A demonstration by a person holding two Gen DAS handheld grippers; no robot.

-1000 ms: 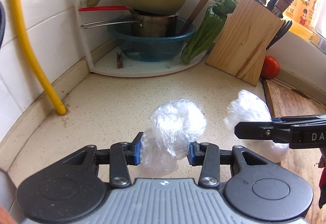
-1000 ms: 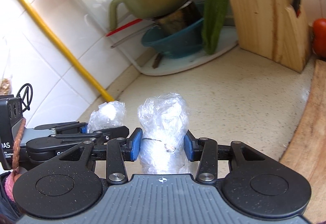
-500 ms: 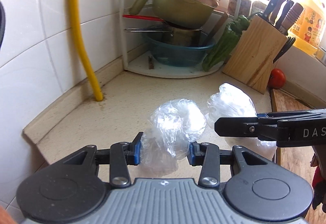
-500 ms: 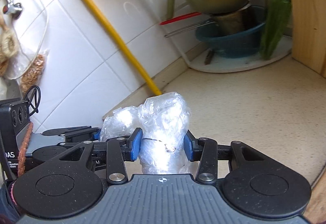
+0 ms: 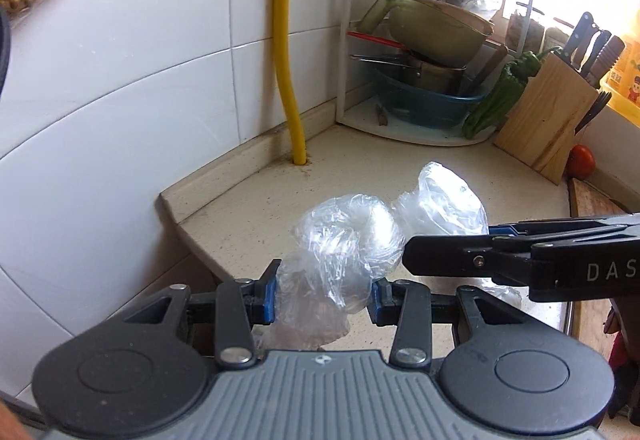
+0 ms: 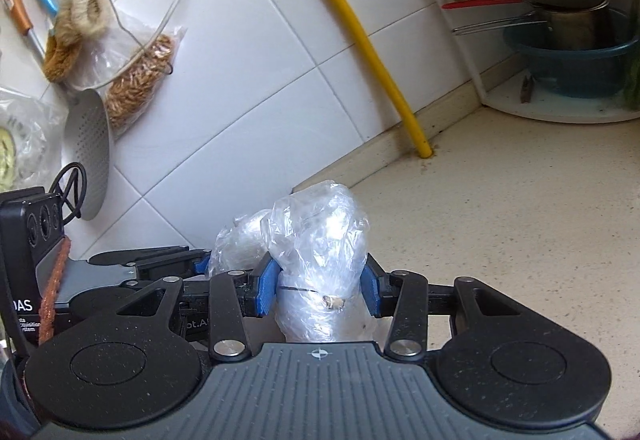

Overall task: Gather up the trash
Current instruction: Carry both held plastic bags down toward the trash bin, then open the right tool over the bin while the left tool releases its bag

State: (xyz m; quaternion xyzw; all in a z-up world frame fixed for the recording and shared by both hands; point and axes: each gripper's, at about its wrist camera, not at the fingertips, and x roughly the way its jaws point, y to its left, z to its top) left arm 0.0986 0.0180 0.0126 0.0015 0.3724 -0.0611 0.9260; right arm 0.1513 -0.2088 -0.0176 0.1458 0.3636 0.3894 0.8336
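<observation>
A crumpled clear plastic bag (image 5: 340, 252) sits between the blue pads of my left gripper (image 5: 322, 298), which is shut on it above the counter's left end. A second clear plastic wad (image 6: 320, 260) is clamped in my right gripper (image 6: 318, 290). In the left wrist view the right gripper (image 5: 496, 252) reaches in from the right with its wad (image 5: 440, 200) beside mine. From the right wrist view, the left gripper (image 6: 192, 264) and its bag (image 6: 240, 244) show just left of the right one. Both loads hang in the air, close together.
Beige speckled counter (image 5: 400, 168) ends at a rounded corner by the white tiled wall (image 5: 120, 100). A yellow pipe (image 5: 286, 60) runs down the wall. Corner rack with green jug (image 5: 436, 28) and blue basin (image 5: 428, 104), knife block (image 5: 548, 108), tomato (image 5: 582, 158). Utensils hang on the wall (image 6: 76, 12).
Both grippers, still holding their plastic wads, have swung left and back away from the corner rack, toward the counter's left end and the tiled wall. The grips are unchanged.
</observation>
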